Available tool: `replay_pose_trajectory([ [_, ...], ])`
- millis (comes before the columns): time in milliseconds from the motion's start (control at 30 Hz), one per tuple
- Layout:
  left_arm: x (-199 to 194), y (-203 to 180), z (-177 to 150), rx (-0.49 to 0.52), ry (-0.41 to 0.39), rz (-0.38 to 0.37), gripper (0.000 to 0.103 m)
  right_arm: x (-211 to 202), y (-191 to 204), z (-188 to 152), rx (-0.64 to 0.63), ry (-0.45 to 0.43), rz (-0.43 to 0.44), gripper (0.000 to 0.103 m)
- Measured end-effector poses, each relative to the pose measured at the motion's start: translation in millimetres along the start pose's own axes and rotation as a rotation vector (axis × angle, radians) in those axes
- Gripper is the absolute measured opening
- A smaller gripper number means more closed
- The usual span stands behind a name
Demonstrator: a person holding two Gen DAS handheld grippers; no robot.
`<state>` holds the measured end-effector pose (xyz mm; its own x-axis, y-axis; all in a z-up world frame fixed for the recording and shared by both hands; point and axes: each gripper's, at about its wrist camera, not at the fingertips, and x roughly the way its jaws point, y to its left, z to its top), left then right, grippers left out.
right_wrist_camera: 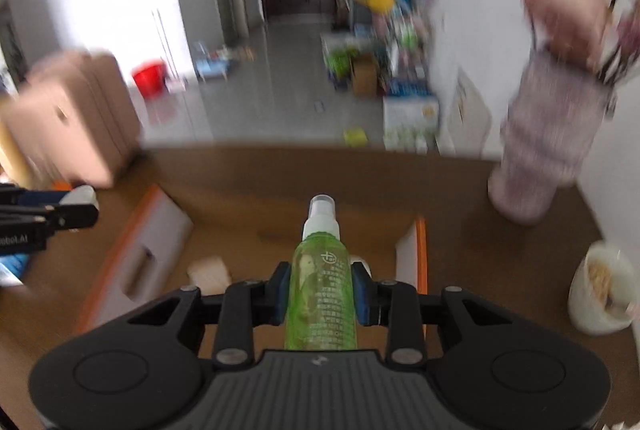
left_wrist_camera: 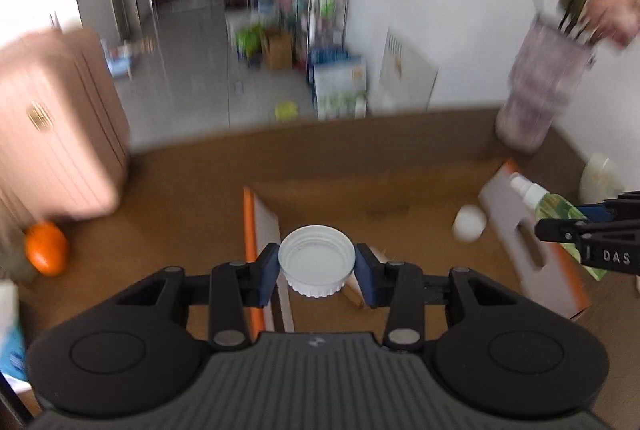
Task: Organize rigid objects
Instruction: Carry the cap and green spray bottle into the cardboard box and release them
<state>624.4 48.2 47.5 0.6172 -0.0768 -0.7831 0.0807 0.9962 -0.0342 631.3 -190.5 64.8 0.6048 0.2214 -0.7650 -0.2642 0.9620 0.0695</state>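
My left gripper is shut on a white ribbed plastic cap, held open side up above the open cardboard box with orange-edged flaps. My right gripper is shut on a green spray bottle with a white nozzle, pointing away, above the same box. In the left wrist view the right gripper and its bottle enter from the right edge. In the right wrist view the left gripper with the cap shows at the left edge.
The box sits on a brown table. An orange lies at the left, a pink suitcase behind it. A vase with flowers and a white tub stand at the right. A small white object lies in the box.
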Motion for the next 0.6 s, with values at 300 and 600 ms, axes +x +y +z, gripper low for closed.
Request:
replay_pose_trajectory([
  [300,81,-1,-26,0.056,0.141,0.021,0.042,93,-8,-49,-0.049,0.215,-0.129,0.030],
  [600,59,-7,-14,0.029,0.146,0.043,0.052,95,4,-42,-0.123,0.192,-0.150,0.030],
])
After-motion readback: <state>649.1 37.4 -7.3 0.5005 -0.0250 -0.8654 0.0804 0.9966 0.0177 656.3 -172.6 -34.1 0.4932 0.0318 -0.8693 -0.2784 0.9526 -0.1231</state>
